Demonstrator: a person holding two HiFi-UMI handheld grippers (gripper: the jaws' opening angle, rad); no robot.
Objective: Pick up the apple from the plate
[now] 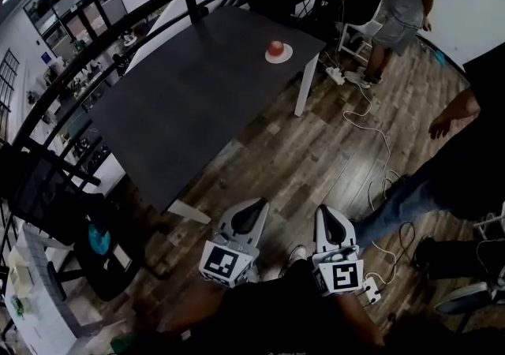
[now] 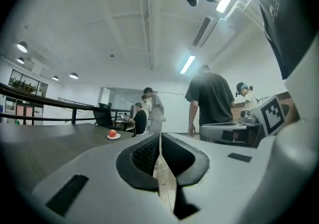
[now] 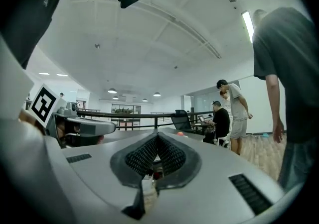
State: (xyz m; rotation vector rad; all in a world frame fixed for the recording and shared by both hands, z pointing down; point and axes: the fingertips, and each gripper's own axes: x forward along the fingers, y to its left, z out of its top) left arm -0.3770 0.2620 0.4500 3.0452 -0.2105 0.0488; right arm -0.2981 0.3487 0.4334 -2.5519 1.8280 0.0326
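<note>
Holding both tools low and level in front of the body, the person has the left gripper [image 1: 252, 205] clenched, jaws pressed together on nothing, and the right gripper [image 1: 324, 213] clamped shut and empty in the same way. Both gripper views confirm this, with the ribbed pads meeting at the tips. The red apple [image 1: 274, 48] sits on its small white plate [image 1: 286, 54] well away from both grippers, at the far corner of the dark table [image 1: 197, 109] and close to the table's edge. The first risk, as I judge it, is arriving with the jaws shut: closed tips would push the round fruit instead of straddling it, and it could roll off the shallow plate and over the nearby edge onto the wooden floor [image 1: 316, 156]. Even with the jaws opened, a grip set off-centre on the smooth, curved skin could squirt the apple out sideways, or drag the light plate along with it. Getting there is a hazard too: white cables [image 1: 384, 140] trail across the floor beside the table, and a bystander [image 1: 473, 164] stands near on the right, so a snagged foot or a bumped arm could jolt the approach.
</note>
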